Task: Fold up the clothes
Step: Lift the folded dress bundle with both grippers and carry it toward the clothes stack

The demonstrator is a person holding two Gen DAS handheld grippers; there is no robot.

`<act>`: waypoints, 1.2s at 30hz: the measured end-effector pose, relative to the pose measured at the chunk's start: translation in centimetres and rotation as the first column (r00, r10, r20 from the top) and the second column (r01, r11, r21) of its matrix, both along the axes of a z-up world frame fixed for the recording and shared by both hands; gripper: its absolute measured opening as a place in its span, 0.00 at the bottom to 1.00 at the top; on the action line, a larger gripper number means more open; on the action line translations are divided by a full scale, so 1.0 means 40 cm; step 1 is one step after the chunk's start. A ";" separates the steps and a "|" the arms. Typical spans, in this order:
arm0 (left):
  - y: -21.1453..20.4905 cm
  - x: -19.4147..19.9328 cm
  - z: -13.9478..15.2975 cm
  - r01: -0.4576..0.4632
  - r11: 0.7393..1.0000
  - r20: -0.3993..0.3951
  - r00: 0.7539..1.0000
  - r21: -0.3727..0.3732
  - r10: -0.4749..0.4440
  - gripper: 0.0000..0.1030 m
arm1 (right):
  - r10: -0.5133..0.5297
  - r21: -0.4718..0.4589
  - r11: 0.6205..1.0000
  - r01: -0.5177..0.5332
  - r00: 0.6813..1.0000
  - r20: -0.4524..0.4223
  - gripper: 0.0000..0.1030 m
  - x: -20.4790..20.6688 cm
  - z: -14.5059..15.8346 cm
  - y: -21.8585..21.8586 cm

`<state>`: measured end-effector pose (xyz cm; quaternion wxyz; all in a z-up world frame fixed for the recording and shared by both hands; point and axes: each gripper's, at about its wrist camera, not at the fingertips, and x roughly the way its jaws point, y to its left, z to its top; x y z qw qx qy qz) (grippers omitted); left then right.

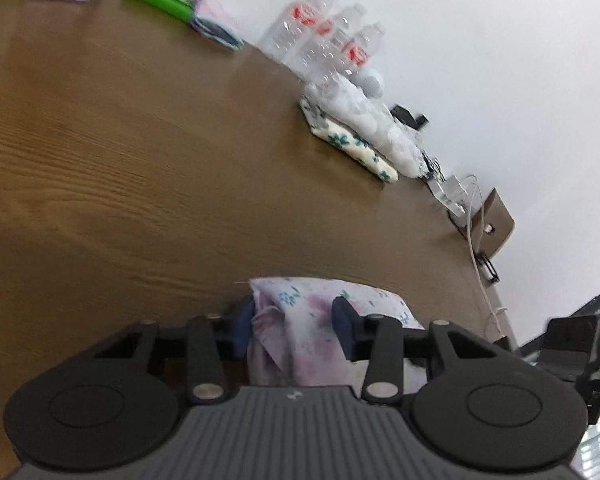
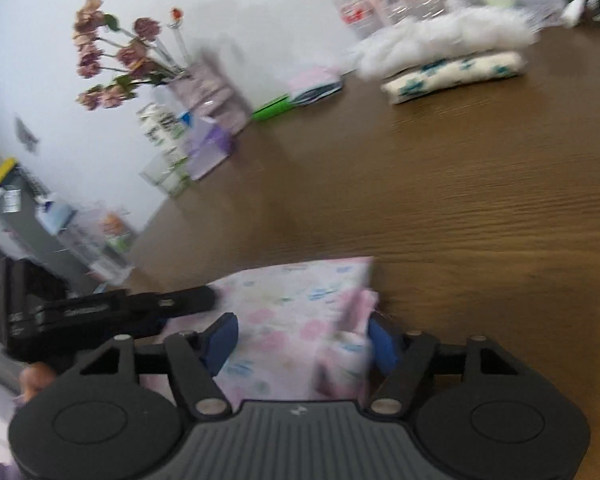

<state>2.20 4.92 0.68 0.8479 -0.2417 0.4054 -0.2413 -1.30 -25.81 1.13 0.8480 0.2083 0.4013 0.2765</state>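
garment: a pale floral cloth with pink and teal print point(image 1: 312, 320) lies bunched near the front edge of the brown wood-grain table point(image 1: 140, 160); in the right wrist view the same cloth point(image 2: 300, 304) shows a flat upper layer with a straight far edge and a doubled-over corner at its right side.
left gripper: the left gripper point(image 1: 294, 322) has its blue-padded fingers spread on either side of a raised ridge of the cloth; the pads stand apart and the fabric between them looks loose, so it brackets the cloth without a firm pinch.
right gripper: the right gripper point(image 2: 304, 340) likewise has its fingers spread, the cloth lying between them; whether a pad touches the fabric cannot be told through the blur.
progress done: judged from the layered edge, at least one fold appears made; the cloth is compact, not spread out.
progress left: the bundle is still uneven and puffed, so a further fold or flattening and a move aside probably remain.
finished pile: a folded cream cloth with teal flowers point(image 1: 352, 146) lies under a fluffy white bundle point(image 1: 368, 116) near the wall, well apart from the work.
background: clear plastic water bottles with red labels point(image 1: 324, 36) stand by the wall; dried pink flowers point(image 2: 116, 52) show in the right wrist view.
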 end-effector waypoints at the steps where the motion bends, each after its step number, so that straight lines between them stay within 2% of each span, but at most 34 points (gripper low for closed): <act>1: -0.007 0.004 -0.001 0.005 1.000 0.007 1.000 0.002 -0.005 0.41 | 0.007 -0.004 1.000 -0.007 1.000 -0.002 0.67 0.004 0.005 0.004; 2: -0.009 0.005 -0.002 0.004 1.000 0.012 1.000 0.004 -0.004 0.46 | 0.009 -0.010 1.000 -0.009 1.000 -0.002 0.67 0.004 0.011 0.003; 3: 0.003 -0.004 0.002 -0.014 1.000 0.012 1.000 0.001 0.014 0.58 | -0.001 -0.018 1.000 0.001 1.000 0.003 0.67 -0.006 0.022 -0.010; 6: 0.054 -0.052 0.021 -0.024 1.000 0.024 0.999 -0.015 0.024 0.78 | -0.025 -0.033 0.999 0.026 1.000 0.014 0.67 -0.039 0.052 -0.057; 8: 0.074 -0.071 0.032 -0.003 1.000 0.026 1.000 -0.014 0.004 0.80 | -0.031 -0.032 0.999 0.031 1.000 0.000 0.67 -0.053 0.056 -0.078; 9: 0.063 -0.065 0.029 0.004 1.000 -0.004 1.000 0.003 -0.004 0.80 | -0.023 -0.026 0.999 0.022 1.000 -0.011 0.67 -0.048 0.048 -0.071; 10: 0.050 -0.058 0.026 0.016 1.000 -0.025 1.000 0.016 -0.015 0.79 | -0.014 -0.020 1.000 0.014 1.000 -0.022 0.66 -0.042 0.040 -0.065; 11: 0.030 -0.049 0.021 0.038 0.999 -0.017 0.999 0.017 -0.037 0.75 | -0.007 -0.012 1.000 0.006 0.999 -0.032 0.61 -0.034 0.029 -0.056; 12: 0.012 -0.039 0.014 0.053 0.999 -0.015 0.999 0.009 -0.053 0.63 | -0.002 -0.001 1.000 0.002 0.999 -0.038 0.54 -0.021 0.013 -0.044; 13: -0.006 -0.023 0.005 0.061 0.998 -0.023 0.998 0.000 -0.061 0.54 | 0.001 0.015 1.000 -0.001 0.999 -0.044 0.31 -0.009 -0.003 -0.034; 14: -0.021 -0.007 -0.003 0.066 0.998 -0.034 0.997 -0.008 -0.066 0.31 | -0.001 0.042 0.999 0.003 0.999 -0.050 0.19 0.001 -0.017 -0.030; 16: -0.039 0.024 -0.001 0.052 0.998 -0.054 0.997 -0.024 -0.054 0.23 | -0.013 0.073 0.997 0.016 0.999 -0.048 0.12 0.020 -0.014 -0.032; 17: -0.052 0.039 0.026 0.071 0.997 -0.033 0.997 -0.026 -0.071 0.18 | -0.017 0.077 0.997 0.018 1.000 -0.018 0.11 0.027 0.013 -0.041; 18: -0.065 0.055 0.060 0.091 0.996 0.000 0.996 -0.026 -0.091 0.18 | -0.017 0.087 0.996 0.015 1.000 0.026 0.11 0.038 0.052 -0.057; 19: -0.083 0.076 0.118 0.117 0.993 0.070 0.991 -0.019 -0.115 0.18 | -0.020 0.094 0.996 0.013 0.997 0.070 0.11 0.053 0.094 -0.075; 21: -0.124 0.143 0.226 0.162 0.986 0.172 0.973 -0.025 -0.156 0.18 | -0.034 0.086 0.996 0.021 0.987 0.157 0.11 0.104 0.196 -0.120; 24: -0.202 0.320 0.351 0.188 0.979 0.191 0.967 -0.081 -0.170 0.18 | -0.068 0.039 0.997 0.060 0.966 0.249 0.11 0.239 0.351 -0.191; 27: -0.283 0.497 0.399 0.180 0.981 0.180 0.970 -0.075 -0.164 0.18 | -0.093 -0.019 0.995 0.101 0.966 0.240 0.11 0.421 0.440 -0.245; 28: -0.311 0.557 0.405 0.176 0.982 0.170 0.972 -0.073 -0.161 0.18 | -0.097 -0.039 0.993 0.108 0.971 0.219 0.11 0.486 0.448 -0.261; 31: -0.368 0.698 0.346 0.144 0.985 0.086 0.987 -0.097 -0.135 0.18 | -0.111 -0.076 0.989 0.123 0.983 0.149 0.12 0.652 0.419 -0.294; 36: -0.394 0.812 0.216 0.095 0.992 0.017 0.995 -0.077 -0.094 0.18 | -0.119 -0.087 0.989 0.122 0.992 0.037 0.11 0.824 0.284 -0.308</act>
